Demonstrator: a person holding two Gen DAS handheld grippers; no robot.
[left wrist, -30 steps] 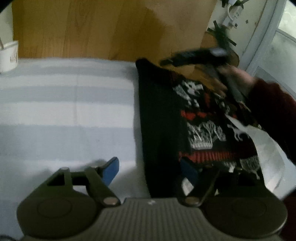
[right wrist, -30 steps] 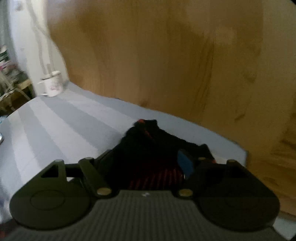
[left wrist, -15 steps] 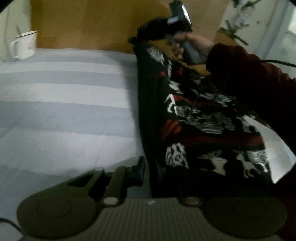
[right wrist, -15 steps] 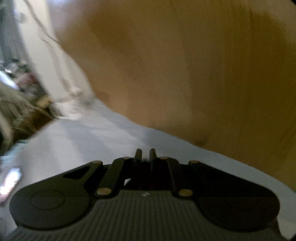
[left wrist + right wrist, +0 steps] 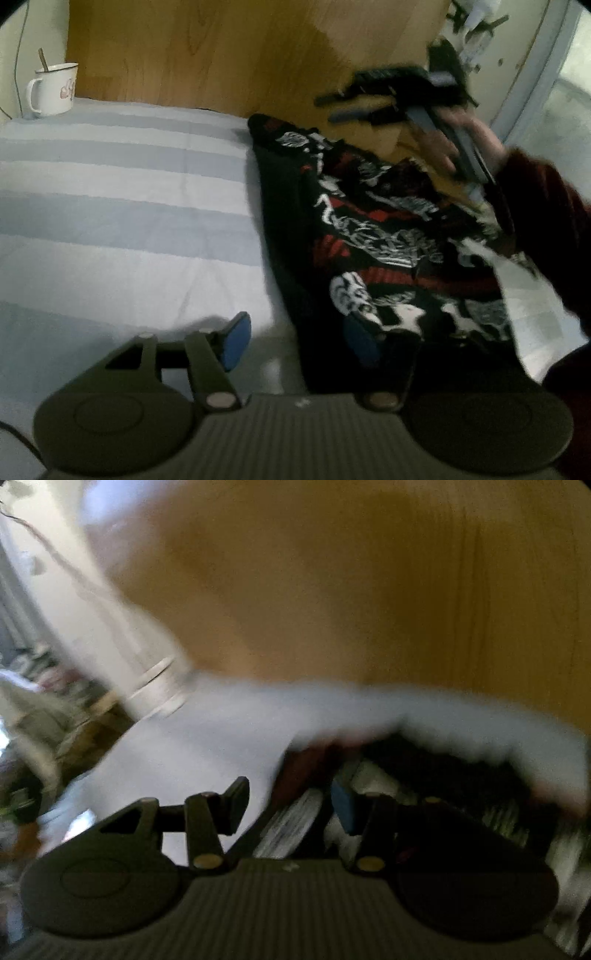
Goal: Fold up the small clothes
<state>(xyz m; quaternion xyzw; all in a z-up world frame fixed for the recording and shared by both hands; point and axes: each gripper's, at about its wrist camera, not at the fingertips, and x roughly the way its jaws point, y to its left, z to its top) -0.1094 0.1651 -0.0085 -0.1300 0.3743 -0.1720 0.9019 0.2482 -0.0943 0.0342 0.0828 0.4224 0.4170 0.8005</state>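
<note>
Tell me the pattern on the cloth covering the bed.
Broad stripes of pale blue-grey and white on the bed cover, clearest in the left wrist view.

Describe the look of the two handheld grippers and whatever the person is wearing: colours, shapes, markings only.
Both are dark olive-grey, with a ribbed centre plate flanked by two round discs, brass-coloured pivot pins and linkage arms. The left gripper carries blue pads; the right gripper shows one blue pad. The person's sleeve is dark red.

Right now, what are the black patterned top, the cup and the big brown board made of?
The black patterned top looks like soft knit fabric: it drapes and wrinkles. The cup looks like glossy white enamel or ceramic, going by its thin dark rim. The brown board looks like smooth wood or wood veneer, with visible grain.
</note>
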